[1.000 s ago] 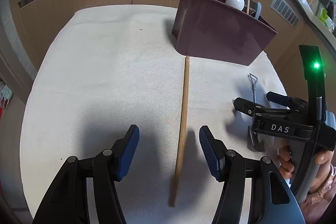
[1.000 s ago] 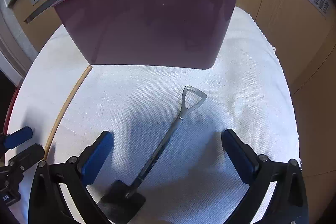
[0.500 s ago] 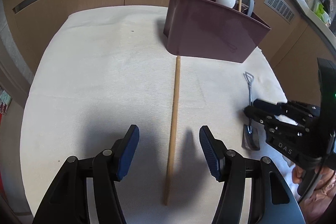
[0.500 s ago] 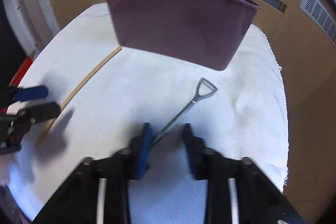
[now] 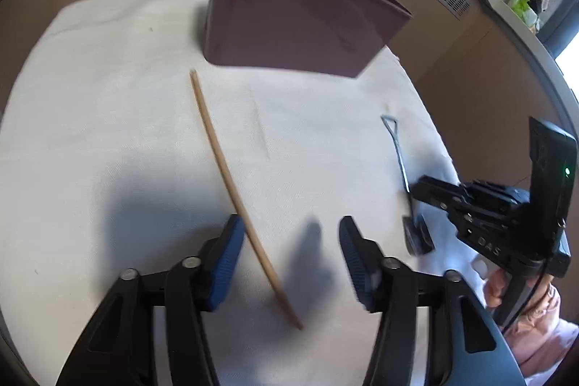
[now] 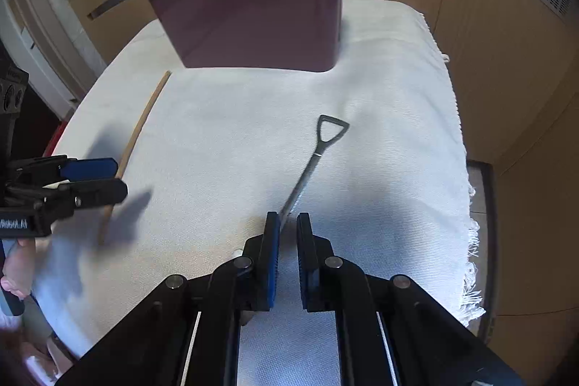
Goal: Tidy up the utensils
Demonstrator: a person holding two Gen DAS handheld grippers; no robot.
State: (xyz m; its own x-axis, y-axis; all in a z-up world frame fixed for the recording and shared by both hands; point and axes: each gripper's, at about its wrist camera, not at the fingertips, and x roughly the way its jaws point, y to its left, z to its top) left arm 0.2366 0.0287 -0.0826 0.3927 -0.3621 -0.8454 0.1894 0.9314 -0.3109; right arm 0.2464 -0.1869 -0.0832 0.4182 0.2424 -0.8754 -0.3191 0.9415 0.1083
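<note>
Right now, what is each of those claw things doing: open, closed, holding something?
Left gripper: open, empty, straddling the chopstick.
Right gripper: closed on the shovel spoon.

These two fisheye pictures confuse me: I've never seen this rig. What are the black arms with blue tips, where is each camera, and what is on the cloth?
There is no robot here. A person holds one hand-held pair of tongs in each hand, with a camera on each looking forward along its two fingers. One picture is from the left tongs, the other from the right tongs.

On the white woven cloth stands a maroon plastic utensil holder with utensils already in it. A long wooden chopstick lies between the left tongs' wide-open fingers, ungripped. The right tongs have nearly closed around the shaft of a small metal shovel-shaped spoon; whether they grip it yet is unclear.
</note>
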